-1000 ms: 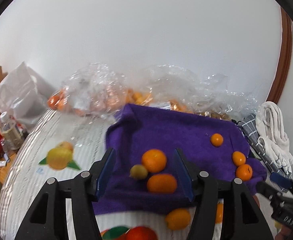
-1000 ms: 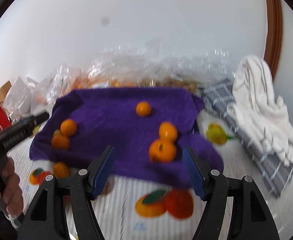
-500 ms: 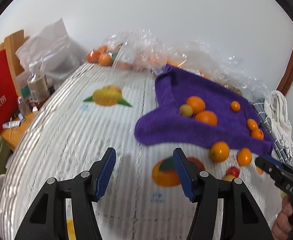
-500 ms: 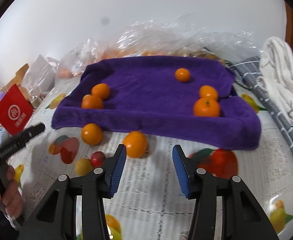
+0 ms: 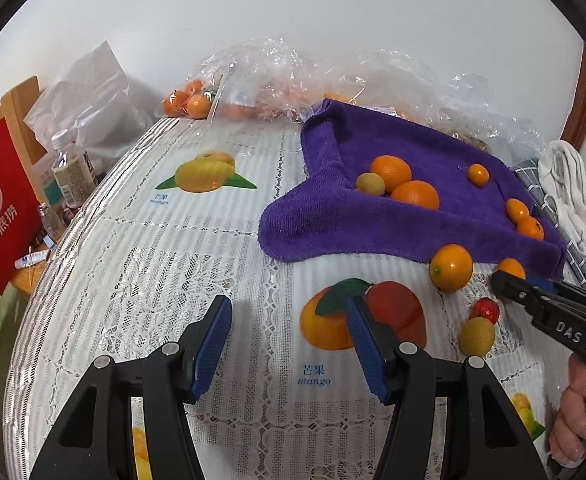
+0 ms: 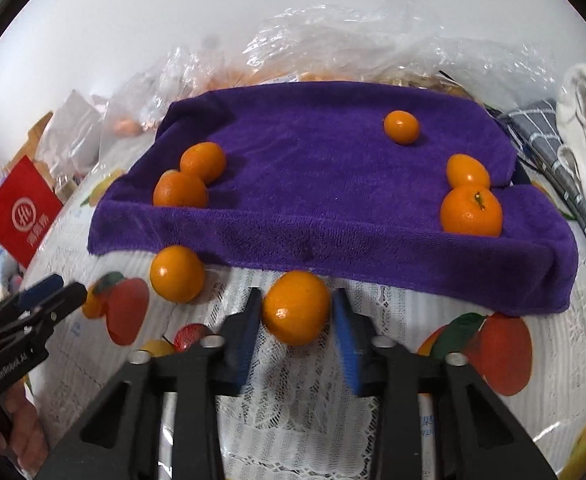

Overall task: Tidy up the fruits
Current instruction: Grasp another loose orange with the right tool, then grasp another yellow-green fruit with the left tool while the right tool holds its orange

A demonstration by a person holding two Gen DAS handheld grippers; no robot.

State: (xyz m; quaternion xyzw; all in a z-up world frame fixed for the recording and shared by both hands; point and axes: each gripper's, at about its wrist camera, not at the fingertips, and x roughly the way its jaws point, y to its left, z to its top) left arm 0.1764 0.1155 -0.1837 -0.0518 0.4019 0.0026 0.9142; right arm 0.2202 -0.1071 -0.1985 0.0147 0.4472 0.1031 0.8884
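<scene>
Orange (image 6: 296,307) sat between the right gripper (image 6: 297,316) jaws, which were closing on it for a lift toward the purple towel (image 6: 325,184) ahead; left gripper (image 5: 289,344) jaws stood apart, empty.

Purple towel (image 6: 333,184); orange mandarin (image 6: 296,307); white lace tablecloth (image 5: 165,280).

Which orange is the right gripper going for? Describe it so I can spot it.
Find the purple towel on the table. Just off its near edge, on the lace cloth, lie two oranges. It is the right-hand orange, between the closing right gripper jaws; the other orange sits free to its left.
</scene>
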